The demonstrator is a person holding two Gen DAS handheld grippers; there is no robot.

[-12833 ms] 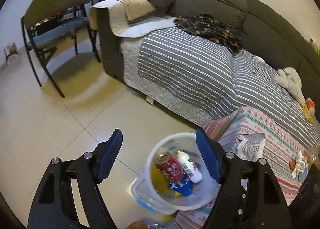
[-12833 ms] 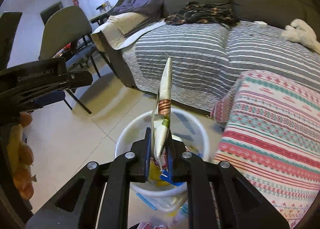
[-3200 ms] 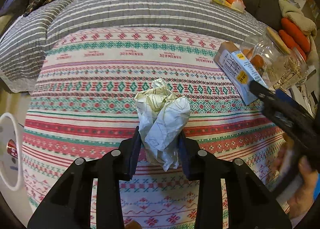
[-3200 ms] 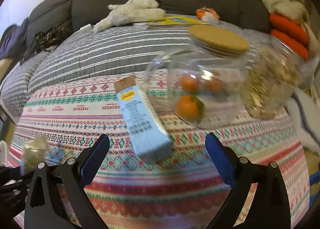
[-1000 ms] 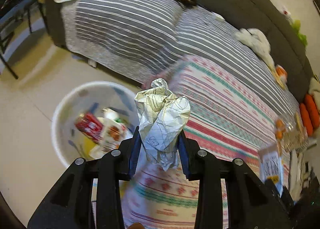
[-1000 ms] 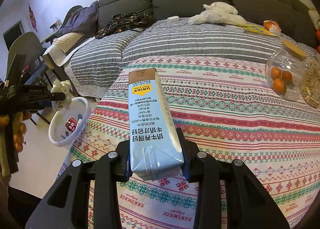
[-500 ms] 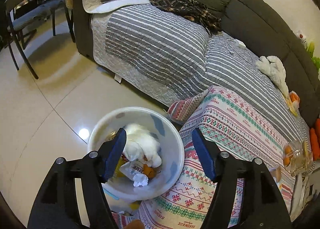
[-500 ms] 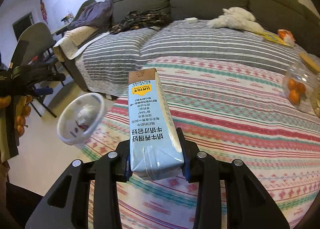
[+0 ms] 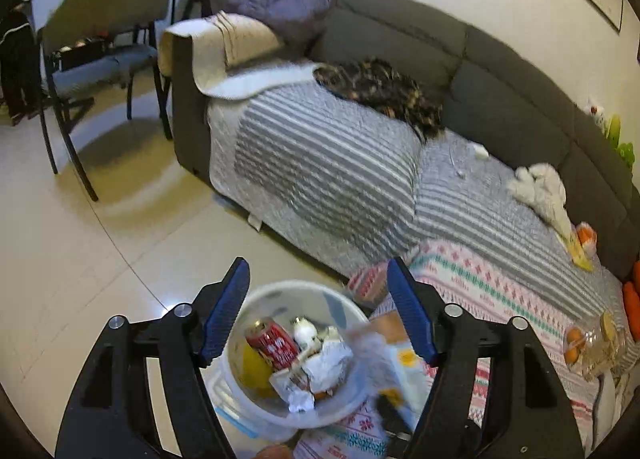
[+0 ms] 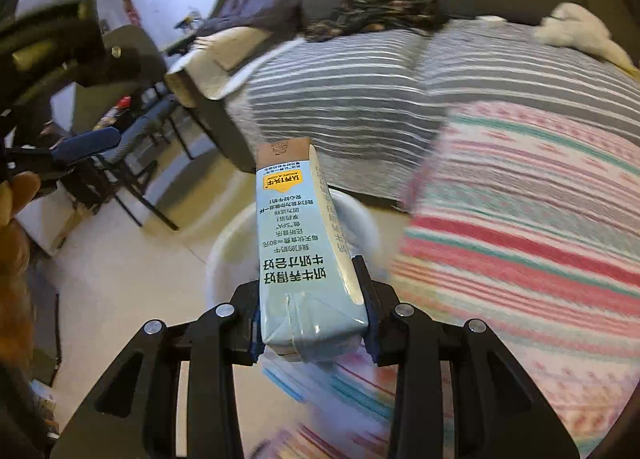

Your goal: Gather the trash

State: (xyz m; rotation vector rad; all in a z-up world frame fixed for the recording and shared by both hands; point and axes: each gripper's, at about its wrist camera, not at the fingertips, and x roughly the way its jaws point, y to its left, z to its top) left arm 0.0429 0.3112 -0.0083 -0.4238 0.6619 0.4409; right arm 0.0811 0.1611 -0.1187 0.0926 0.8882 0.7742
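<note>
The left claw (image 9: 318,313) is standing wide open, holding nothing, its blue ribbed pads (image 9: 224,313) spread apart and touching nothing. It is hovering directly above a round white plastic bin (image 9: 352,399) sitting on the glossy tiled floor (image 9: 80,243), just beside the corner of a bench draped in a patterned red, pink and teal cloth (image 9: 500,295). Inside the bin are lying a red drink can (image 9: 272,343), a crumpled white paper wad (image 9: 326,363), a yellow wrapper (image 9: 254,367) and a small white bottle (image 9: 304,329).

The right claw (image 10: 312,317) is clenching a pale blue rectangular milk carton (image 10: 298,255), gripping it near its folded base; the carton is printed with Chinese text, carries a yellow label and has a brown end. The carton is pointing toward the bin (image 10: 236,243), whose rim shows blurred behind it. The bench cloth (image 10: 520,243) is running along the right, also blurred.

Behind, a grey sofa (image 9: 460,59) is carrying a striped quilted cover (image 9: 320,163).
</note>
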